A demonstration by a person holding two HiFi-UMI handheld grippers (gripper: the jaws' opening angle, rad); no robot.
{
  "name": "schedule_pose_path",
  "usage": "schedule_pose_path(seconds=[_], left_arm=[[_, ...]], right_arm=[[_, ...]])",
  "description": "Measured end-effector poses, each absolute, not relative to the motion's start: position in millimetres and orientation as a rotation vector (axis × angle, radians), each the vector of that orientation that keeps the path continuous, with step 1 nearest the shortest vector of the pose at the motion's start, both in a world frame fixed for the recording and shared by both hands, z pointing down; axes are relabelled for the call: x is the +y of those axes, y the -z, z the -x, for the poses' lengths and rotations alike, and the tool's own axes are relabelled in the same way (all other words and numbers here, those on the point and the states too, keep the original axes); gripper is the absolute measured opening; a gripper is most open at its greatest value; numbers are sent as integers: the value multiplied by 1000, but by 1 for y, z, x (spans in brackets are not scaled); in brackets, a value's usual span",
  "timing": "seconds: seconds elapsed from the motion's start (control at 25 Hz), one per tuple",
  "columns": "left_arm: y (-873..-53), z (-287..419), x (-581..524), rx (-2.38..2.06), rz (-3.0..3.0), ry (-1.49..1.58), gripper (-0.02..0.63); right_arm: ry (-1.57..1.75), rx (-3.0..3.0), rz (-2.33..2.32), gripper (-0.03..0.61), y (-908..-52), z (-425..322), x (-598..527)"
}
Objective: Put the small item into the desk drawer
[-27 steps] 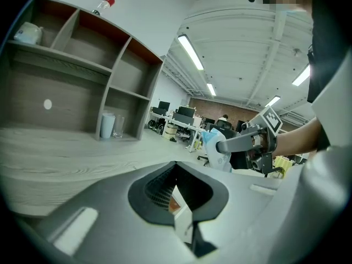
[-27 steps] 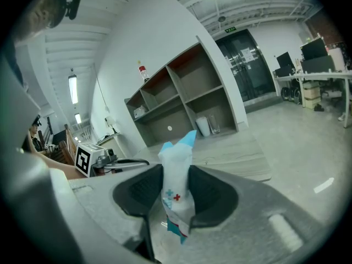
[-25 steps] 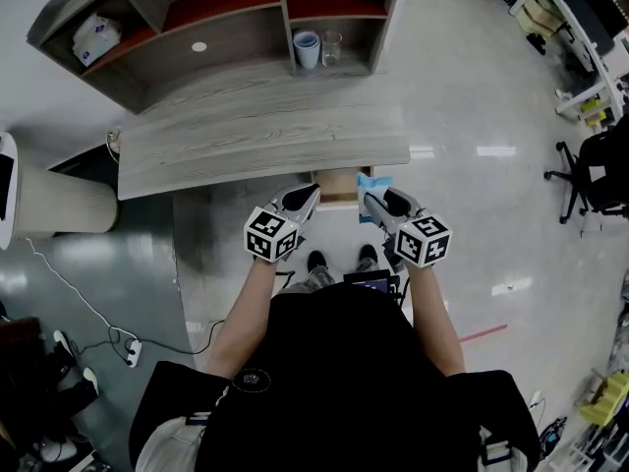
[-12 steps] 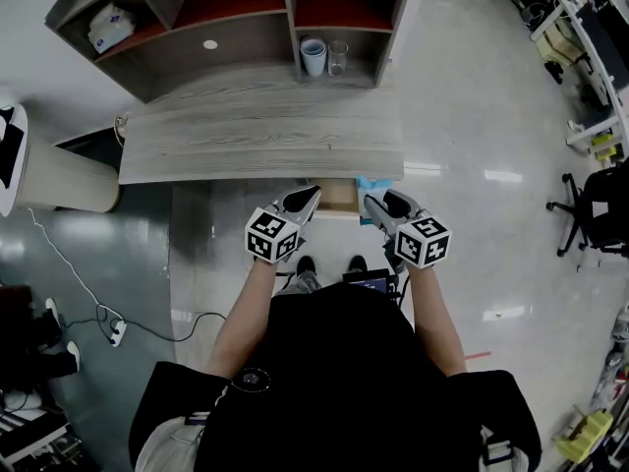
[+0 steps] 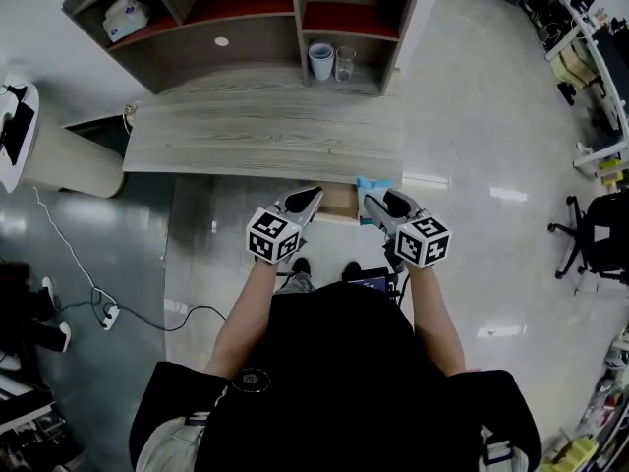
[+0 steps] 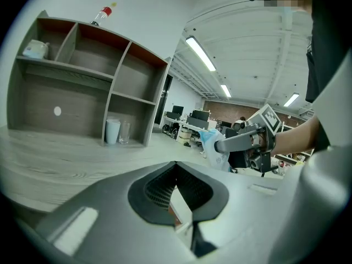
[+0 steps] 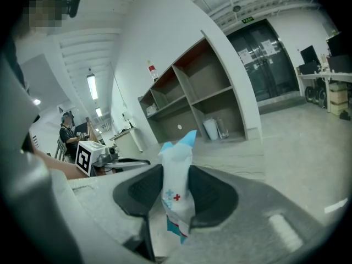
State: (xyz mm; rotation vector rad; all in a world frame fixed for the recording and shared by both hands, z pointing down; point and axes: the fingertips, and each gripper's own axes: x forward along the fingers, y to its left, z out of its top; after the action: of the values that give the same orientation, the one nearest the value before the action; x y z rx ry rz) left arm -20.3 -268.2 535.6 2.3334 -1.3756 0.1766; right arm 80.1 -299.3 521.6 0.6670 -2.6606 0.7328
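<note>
The small blue-and-white packet [image 7: 177, 199] stands pinched between the closed fingers of the right gripper [image 7: 176, 172], just beside the right edge of the drawer [image 5: 339, 201], which appears pulled out from under the bench [image 5: 256, 141]. The left gripper [image 6: 176, 166], fingers together and nothing clearly held, sits at the drawer's left. Releasing well probably means carrying the packet over the opening and low first. A shelf unit [image 5: 256, 28] with a cup [image 5: 320, 61] backs the bench; glossy floor [image 5: 491, 116] surrounds it.

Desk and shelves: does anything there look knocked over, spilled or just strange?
Nothing stands out. The cups stand upright in their shelf compartment, the drawer is partly out under the front edge of the desk, and the small packet is held in the right gripper.
</note>
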Motion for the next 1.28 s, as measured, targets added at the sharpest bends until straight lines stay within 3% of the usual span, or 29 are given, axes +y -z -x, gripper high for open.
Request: schedule_pose_path(seconds=[1.28], left_arm=[[-566,39,-263,-1392,-2253,-148,0]], right_arm=[[-559,-2513,-415,151,-567,-47,-297]])
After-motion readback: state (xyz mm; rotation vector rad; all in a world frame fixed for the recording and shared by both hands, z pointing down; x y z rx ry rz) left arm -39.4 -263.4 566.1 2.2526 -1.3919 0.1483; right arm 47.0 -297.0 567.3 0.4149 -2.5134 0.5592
